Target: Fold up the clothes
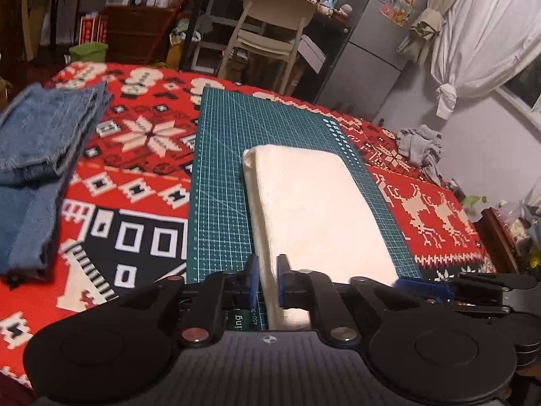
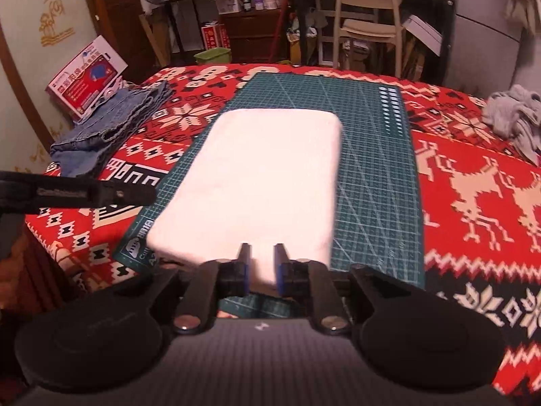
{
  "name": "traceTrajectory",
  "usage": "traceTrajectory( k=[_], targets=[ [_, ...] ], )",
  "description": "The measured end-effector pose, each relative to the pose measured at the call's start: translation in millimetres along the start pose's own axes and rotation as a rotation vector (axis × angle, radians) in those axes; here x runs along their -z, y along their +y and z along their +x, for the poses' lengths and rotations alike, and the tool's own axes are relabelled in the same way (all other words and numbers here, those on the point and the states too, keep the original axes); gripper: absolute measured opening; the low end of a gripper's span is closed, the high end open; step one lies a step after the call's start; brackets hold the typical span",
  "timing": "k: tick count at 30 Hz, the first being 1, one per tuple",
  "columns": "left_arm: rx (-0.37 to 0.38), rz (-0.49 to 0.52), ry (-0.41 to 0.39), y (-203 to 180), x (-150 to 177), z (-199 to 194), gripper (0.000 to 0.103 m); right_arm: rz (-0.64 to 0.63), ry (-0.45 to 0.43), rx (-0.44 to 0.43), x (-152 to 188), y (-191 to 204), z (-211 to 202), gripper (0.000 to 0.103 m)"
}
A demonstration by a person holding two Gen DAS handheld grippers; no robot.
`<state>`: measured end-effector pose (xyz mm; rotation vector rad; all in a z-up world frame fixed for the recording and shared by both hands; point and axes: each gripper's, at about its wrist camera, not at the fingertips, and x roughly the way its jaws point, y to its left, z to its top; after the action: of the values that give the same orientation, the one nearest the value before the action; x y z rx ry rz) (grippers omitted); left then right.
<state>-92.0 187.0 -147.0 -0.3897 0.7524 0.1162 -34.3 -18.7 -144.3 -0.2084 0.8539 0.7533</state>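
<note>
A: Folded jeans (image 1: pixel 40 155) are seen at the left; the white cloth (image 1: pixel 311 209) lies folded on the green mat (image 1: pixel 219 169) mid-table (image 1: pixel 142 142).

B: Its near edge is pinched by the left claw (image 1: pixel 268 280) at the left corner and the right claw (image 2: pixel 262 267) near the middle. If another fold is meant, both corners should be lifted level.

A: A crumpled grey garment (image 2: pixel 517 115) is shown at the right in both views; the boxed package (image 2: pixel 86 76) is shown only by the right view.
</note>
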Motion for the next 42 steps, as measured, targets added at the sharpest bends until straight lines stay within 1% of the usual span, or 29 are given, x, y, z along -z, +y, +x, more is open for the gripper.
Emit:
traceTrajectory(
  k=[1,2,3,5,6,8,10,11,12,14,16,19,21,23,26,28,30,33,36,38,40,42],
  targets=[
    [-0.009,0.021,-0.006,-3.7,-0.5,-1.7,0.023,-0.005,0.006,0.008,0.3,-1.1,-1.8,0.029],
    [-0.018,0.044,-0.011,-7.5,-0.9,-3.4,0.032,-0.011,0.013,0.02,0.7,-2.1,-3.1,0.034],
    [-0.021,0.065,-0.013,-12.8,-0.8,-4.1,0.038,-0.017,0.02,0.032,1.1,-3.0,-4.5,0.036],
    [-0.021,0.104,-0.009,-20.2,1.0,-4.2,0.041,-0.027,0.03,0.054,1.9,-4.9,-7.1,0.043],
    [-0.03,0.122,-0.002,-23.6,2.8,-3.5,0.045,-0.029,0.032,0.06,2.8,-6.1,-8.6,0.046],
    [-0.066,0.149,0.007,-30.4,9.0,-3.0,0.05,-0.036,0.045,0.063,4.7,-8.4,-10.8,0.067],
    [-0.101,0.164,0.019,-34.3,14.7,-2.5,0.056,-0.047,0.055,0.07,7.2,-10.1,-12.8,0.076],
    [-0.12,0.167,0.027,-35.8,17.2,-2.3,0.061,-0.051,0.054,0.076,8.6,-10.8,-14.0,0.08],
    [-0.138,0.17,0.036,-37.4,19.7,-2.2,0.07,-0.049,0.051,0.076,9.9,-12.1,-15.4,0.082],
    [-0.157,0.171,0.036,-39.0,21.5,-4.6,0.08,-0.039,0.047,0.071,12.3,-15.4,-18.4,0.09],
    [-0.16,0.177,0.028,-40.5,22.6,-7.8,0.08,-0.031,0.032,0.071,14.6,-17.8,-22.5,0.095],
    [-0.17,0.2,0.009,-45.5,22.4,-12.1,0.085,-0.051,0.0,0.105,17.7,-17.0,-28.5,0.102],
    [-0.174,0.228,0.009,-49.6,21.6,-12.6,0.086,-0.066,-0.016,0.13,18.9,-15.6,-31.7,0.102],
    [-0.185,0.261,0.008,-53.9,22.5,-13.4,0.086,-0.065,-0.016,0.135,18.2,-15.3,-32.9,0.102],
    [-0.204,0.311,0.006,-60.4,23.9,-14.5,0.086,-0.063,-0.009,0.179,17.7,-13.5,-32.8,0.102],
    [-0.183,0.333,0.025,-62.9,24.4,-14.5,0.085,-0.071,-0.017,0.208,17.4,-11.6,-33.7,0.102],
    [-0.138,0.322,0.056,-63.5,23.3,-13.8,0.085,-0.09,-0.051,0.226,17.8,-8.5,-37.5,0.102],
    [-0.089,0.294,0.086,-62.9,16.8,-13.8,0.085,-0.093,-0.054,0.213,15.5,-6.7,-42.0,0.102],
    [-0.121,0.323,0.071,-66.5,11.5,-13.4,0.085,-0.135,-0.026,0.199,11.4,-3.5,-41.9,0.102],
    [-0.144,0.344,0.06,-69.0,8.0,-13.2,0.085,-0.159,-0.049,0.225,9.9,-0.5,-44.0,0.102],
    [-0.167,0.365,0.049,-71.5,4.5,-12.9,0.087,-0.149,-0.057,0.232,6.7,-1.6,-44.7,0.102],
    [-0.201,0.374,0.048,-72.2,1.7,-11.0,0.094,-0.125,-0.07,0.246,4.0,-4.8,-45.4,0.102]
  ],
)
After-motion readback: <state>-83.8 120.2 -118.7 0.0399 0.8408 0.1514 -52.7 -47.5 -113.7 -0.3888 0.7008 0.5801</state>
